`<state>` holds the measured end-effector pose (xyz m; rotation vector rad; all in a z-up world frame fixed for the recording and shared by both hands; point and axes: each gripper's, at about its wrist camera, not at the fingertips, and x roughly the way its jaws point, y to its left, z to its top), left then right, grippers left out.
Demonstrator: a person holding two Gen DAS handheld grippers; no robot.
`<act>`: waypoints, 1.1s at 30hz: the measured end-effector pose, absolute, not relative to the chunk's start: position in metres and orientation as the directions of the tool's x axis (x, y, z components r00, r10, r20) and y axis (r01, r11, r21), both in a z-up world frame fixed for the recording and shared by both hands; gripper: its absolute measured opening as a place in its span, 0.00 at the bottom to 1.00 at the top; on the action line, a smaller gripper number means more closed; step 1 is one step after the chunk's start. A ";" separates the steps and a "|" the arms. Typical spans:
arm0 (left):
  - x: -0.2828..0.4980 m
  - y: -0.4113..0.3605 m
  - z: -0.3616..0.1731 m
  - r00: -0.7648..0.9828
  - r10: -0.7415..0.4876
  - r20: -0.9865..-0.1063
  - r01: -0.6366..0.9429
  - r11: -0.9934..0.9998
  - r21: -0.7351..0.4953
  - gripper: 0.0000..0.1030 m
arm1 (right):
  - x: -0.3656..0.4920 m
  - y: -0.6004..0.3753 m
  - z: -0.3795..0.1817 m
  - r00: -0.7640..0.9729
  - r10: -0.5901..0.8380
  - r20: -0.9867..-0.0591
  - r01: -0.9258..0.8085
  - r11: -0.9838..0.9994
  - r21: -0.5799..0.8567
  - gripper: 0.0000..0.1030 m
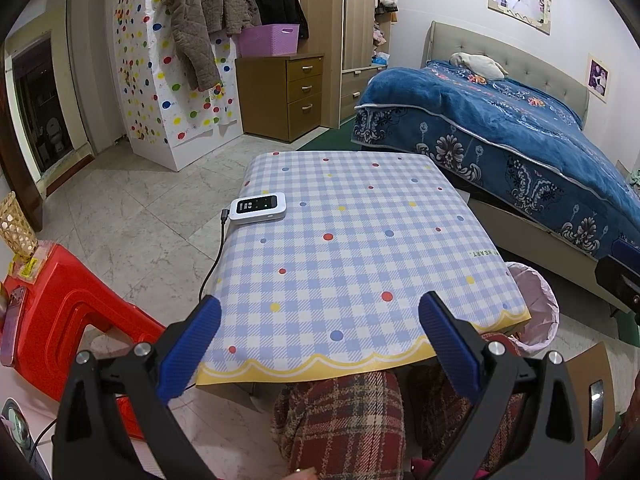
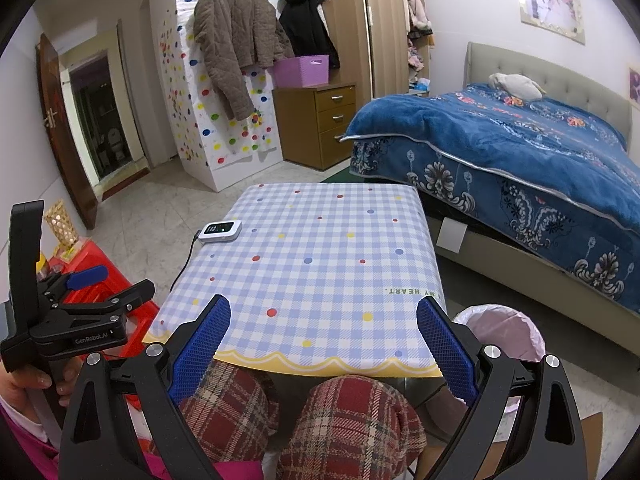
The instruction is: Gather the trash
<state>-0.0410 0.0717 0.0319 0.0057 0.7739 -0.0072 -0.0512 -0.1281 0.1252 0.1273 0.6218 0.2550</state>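
Note:
A small table with a blue checked cloth (image 1: 360, 240) stands in front of me; it also shows in the right wrist view (image 2: 320, 264). No loose trash shows on it. A trash bin with a pink liner (image 2: 508, 336) stands at the table's near right corner, and its rim shows in the left wrist view (image 1: 536, 304). My left gripper (image 1: 320, 340) is open and empty over the table's near edge; it also shows at the left of the right wrist view (image 2: 110, 282). My right gripper (image 2: 324, 344) is open and empty above the near edge.
A white device with a cable (image 1: 259, 208) lies on the table's left edge. A red plastic stool (image 1: 68, 312) stands at the left. A bed with a blue blanket (image 1: 500, 132) is at the right, a wooden drawer unit (image 1: 296, 96) beyond. My plaid-clad knees (image 2: 340, 420) sit under the table.

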 end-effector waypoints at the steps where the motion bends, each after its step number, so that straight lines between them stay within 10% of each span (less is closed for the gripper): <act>1: -0.041 0.071 0.032 0.714 -0.004 -0.700 0.008 1.000 0.003 0.93 | -0.051 -0.128 0.125 0.783 0.273 -0.559 -0.197 0.961 0.194 0.90; 33: -0.039 0.074 0.028 0.709 -0.003 -0.705 0.002 1.000 -0.003 0.93 | -0.049 -0.131 0.124 0.781 0.271 -0.563 -0.190 0.961 0.200 0.90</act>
